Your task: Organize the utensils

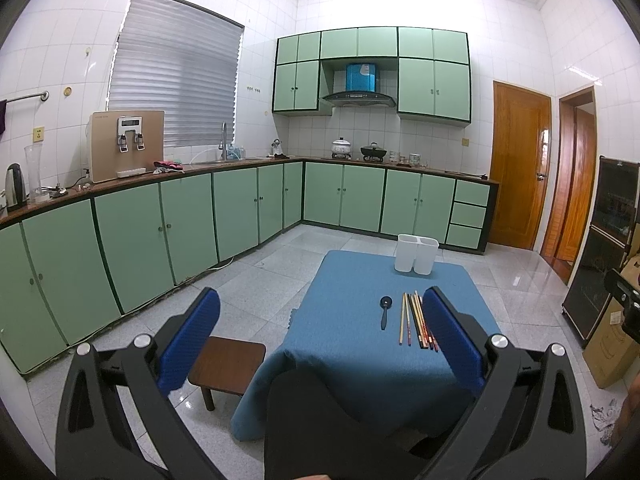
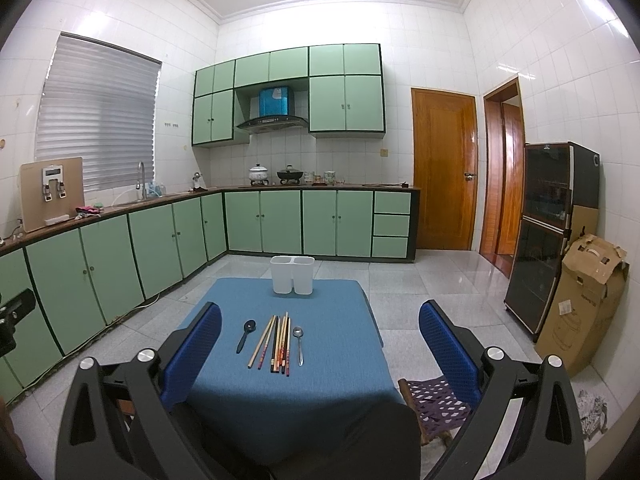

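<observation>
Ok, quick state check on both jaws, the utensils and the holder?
Left gripper: open, empty.
Right gripper: open, empty.
Chopsticks: lying bunched on the blue cloth.
Black spoon: flat, left of them.
Metal spoon: flat, right.
White holder: upright, looks empty.

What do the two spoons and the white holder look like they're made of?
Black spoon: matte, likely plastic. Silver spoon: shiny, looks like steel. Holder: white and slightly translucent, probably plastic.
</observation>
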Demonstrator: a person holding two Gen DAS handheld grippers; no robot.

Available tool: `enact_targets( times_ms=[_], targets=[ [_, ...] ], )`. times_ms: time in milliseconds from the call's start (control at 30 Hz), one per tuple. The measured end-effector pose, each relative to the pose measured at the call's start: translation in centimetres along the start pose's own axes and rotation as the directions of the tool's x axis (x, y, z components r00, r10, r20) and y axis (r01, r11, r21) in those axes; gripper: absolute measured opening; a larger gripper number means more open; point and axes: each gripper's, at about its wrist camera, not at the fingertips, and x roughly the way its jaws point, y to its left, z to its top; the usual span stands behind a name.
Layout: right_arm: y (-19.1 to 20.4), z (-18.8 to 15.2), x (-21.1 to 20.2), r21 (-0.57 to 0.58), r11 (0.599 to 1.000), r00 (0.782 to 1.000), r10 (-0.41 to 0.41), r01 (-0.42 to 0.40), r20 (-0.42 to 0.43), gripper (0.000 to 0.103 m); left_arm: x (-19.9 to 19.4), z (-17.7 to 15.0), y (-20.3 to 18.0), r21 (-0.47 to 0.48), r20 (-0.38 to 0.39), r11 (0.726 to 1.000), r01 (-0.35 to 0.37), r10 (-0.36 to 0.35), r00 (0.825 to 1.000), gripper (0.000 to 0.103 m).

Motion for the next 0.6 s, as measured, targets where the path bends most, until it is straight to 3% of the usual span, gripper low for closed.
enact_targets(
  times_ms=[600],
  targets=[
    [0.64, 0.18, -0.18, -0.007, 1.0, 1.0, 0.004, -0.004, 0.0, 0.097, -0.13, -0.22, 0.08, -0.003, 0.002, 1.0, 0.002, -0.002, 1.0, 0.098]
  ],
)
